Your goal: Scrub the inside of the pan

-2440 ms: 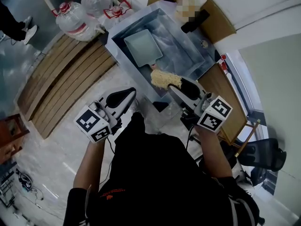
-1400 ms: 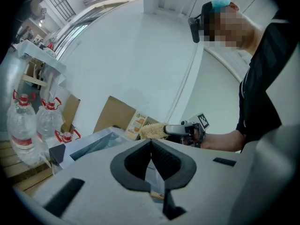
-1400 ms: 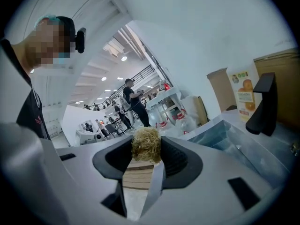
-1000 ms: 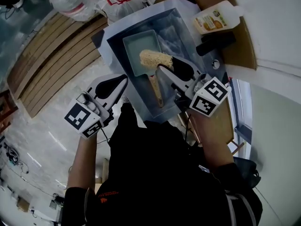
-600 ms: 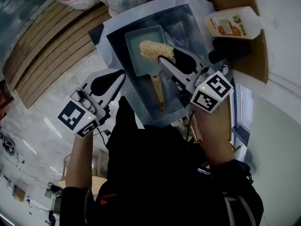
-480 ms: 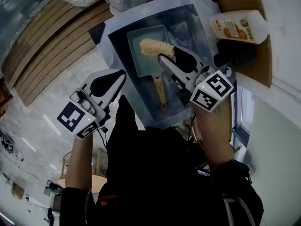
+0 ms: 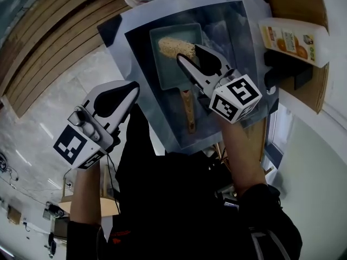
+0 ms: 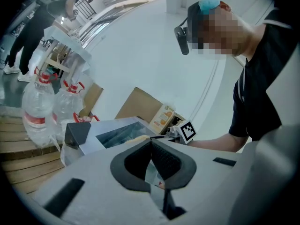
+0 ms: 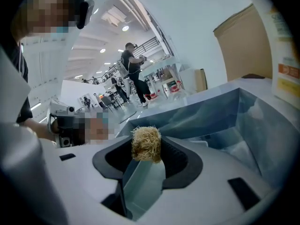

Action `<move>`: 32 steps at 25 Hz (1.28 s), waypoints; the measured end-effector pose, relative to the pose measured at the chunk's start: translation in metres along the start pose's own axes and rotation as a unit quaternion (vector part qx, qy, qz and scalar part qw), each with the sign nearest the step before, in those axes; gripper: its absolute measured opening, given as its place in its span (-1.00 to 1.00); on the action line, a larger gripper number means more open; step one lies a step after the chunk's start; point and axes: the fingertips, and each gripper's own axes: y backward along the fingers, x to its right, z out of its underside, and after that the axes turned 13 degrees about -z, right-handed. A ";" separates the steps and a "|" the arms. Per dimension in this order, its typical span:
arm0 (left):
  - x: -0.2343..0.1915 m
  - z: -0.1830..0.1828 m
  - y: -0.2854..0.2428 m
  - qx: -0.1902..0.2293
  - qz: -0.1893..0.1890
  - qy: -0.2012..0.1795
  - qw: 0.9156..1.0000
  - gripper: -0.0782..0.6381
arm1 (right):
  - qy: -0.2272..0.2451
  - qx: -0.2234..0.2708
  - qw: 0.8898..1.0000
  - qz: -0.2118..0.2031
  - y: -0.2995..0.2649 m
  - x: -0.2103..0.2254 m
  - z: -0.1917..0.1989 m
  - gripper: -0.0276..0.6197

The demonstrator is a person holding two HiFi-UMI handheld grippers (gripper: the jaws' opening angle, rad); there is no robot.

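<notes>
A rectangular pale teal pan (image 7: 172,64) with a wooden handle (image 7: 188,110) lies in the dark sink basin (image 7: 238,42). My right gripper (image 7: 188,56) is shut on a straw-coloured fibre scrubber (image 7: 175,46), which rests over the far part of the pan's inside. In the right gripper view the scrubber (image 9: 146,143) sits pinched between the jaws of that gripper (image 9: 146,150), with the pan (image 9: 143,184) below it. My left gripper (image 7: 129,88) hangs outside the sink's left rim, shut and empty. In its own view the left gripper (image 8: 151,145) has its pads pressed together.
An orange-labelled bottle (image 7: 293,37) and a black object (image 7: 287,72) stand on the brown counter right of the sink. Wooden slats (image 7: 54,47) run along the floor at the left. Large water bottles (image 8: 35,111) stand beyond the sink. People are far off in the hall (image 9: 131,74).
The right gripper has carried the scrubber from the sink's front rim into the pan and toward its far end. The left gripper stayed shut beside the sink.
</notes>
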 end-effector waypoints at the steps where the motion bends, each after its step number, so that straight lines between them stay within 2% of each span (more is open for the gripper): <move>1: -0.002 0.002 0.001 -0.004 -0.001 0.007 1.000 -0.73 | 0.003 -0.006 1.000 0.004 -0.003 0.004 0.004 -0.36; 10: -0.015 0.016 0.010 0.007 -0.005 0.018 1.000 -0.73 | 0.036 -0.054 0.997 0.032 -0.025 0.028 0.030 -0.36; 15: -0.015 0.010 0.013 0.033 0.002 0.043 0.998 -0.73 | 0.059 -0.086 0.994 0.044 -0.034 0.032 0.043 -0.36; 17: -0.018 0.016 0.016 0.027 -0.003 0.035 0.999 -0.73 | 0.065 -0.096 0.992 0.046 -0.037 0.032 0.048 -0.36; 19: -0.022 0.024 0.018 0.016 -0.008 0.023 1.000 -0.73 | 0.068 -0.101 0.991 0.048 -0.039 0.032 0.050 -0.36; 23: -0.019 0.021 0.016 0.025 0.000 0.048 0.999 -0.73 | 0.071 -0.102 0.991 0.051 -0.042 0.032 0.049 -0.36; 27: -0.018 0.026 0.016 0.010 -0.003 0.038 0.999 -0.73 | 0.068 -0.101 0.991 0.061 -0.036 0.038 0.049 -0.36; 32: -0.012 0.021 0.009 0.016 0.000 0.027 1.000 -0.73 | 0.064 -0.103 0.990 0.072 -0.024 0.048 0.048 -0.36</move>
